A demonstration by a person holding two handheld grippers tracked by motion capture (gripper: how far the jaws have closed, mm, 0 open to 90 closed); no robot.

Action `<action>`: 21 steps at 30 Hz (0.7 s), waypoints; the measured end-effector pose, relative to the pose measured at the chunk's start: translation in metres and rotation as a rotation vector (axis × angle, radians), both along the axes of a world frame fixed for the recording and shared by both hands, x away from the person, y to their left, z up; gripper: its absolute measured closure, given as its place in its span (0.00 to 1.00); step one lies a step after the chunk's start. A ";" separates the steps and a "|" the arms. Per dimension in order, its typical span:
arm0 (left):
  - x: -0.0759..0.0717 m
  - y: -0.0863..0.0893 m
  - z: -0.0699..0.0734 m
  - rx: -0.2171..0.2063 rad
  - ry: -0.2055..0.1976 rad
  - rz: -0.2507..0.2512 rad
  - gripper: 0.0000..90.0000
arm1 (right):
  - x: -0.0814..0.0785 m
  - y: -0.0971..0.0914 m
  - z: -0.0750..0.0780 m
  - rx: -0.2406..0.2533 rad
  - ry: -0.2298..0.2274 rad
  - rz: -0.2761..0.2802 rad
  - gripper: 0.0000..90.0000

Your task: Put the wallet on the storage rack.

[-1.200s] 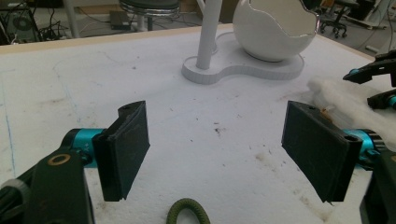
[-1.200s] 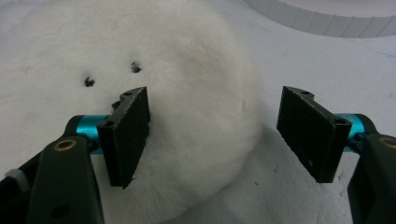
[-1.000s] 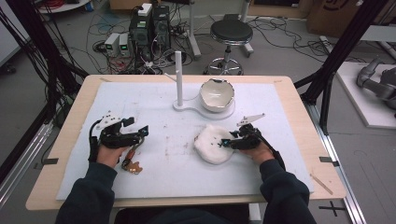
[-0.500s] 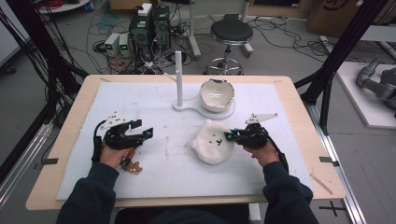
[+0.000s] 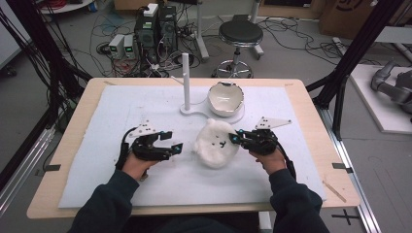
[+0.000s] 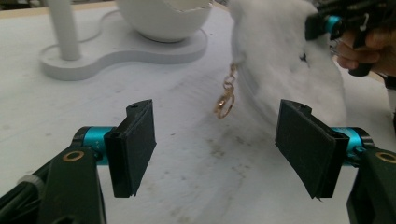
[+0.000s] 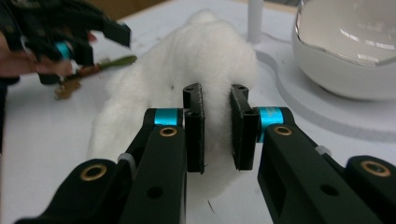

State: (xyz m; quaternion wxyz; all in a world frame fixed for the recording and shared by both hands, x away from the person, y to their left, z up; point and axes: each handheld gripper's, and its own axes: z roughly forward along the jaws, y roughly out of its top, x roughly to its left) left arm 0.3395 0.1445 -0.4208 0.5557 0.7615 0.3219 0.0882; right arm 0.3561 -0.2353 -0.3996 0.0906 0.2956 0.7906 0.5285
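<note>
High view: white plush toy (image 5: 216,144) lifted at worktop (image 5: 97,170) centre, below white bowl (image 5: 225,98) on its stand. Right tool (image 5: 236,139) clamped on toy's fur. Left tool (image 5: 175,146), jaws apart and just widened, nothing between, beside gold keyring (image 6: 225,100).

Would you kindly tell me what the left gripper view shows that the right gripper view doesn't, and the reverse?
Left gripper view alone: a gold key ring on a short chain hanging off the white plush toy, and the left gripper with its jaws wide apart and nothing between them.

Right gripper view alone: the right gripper pinching the plush's fur between its pads, and small brownish items lying on the table by the other hand.

Both: the plush, the white bowl and the white stand with its post.
</note>
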 end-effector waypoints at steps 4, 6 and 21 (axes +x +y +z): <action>-0.001 -0.024 -0.005 0.007 0.028 -0.071 0.31 | -0.004 0.008 0.006 0.050 -0.041 0.011 0.88; -0.001 -0.029 -0.008 0.022 0.043 -0.090 0.35 | -0.006 0.011 0.007 0.055 -0.042 0.021 0.88; -0.010 -0.027 0.002 0.017 -0.141 -0.209 0.92 | 0.011 0.012 -0.012 0.025 0.088 0.069 0.45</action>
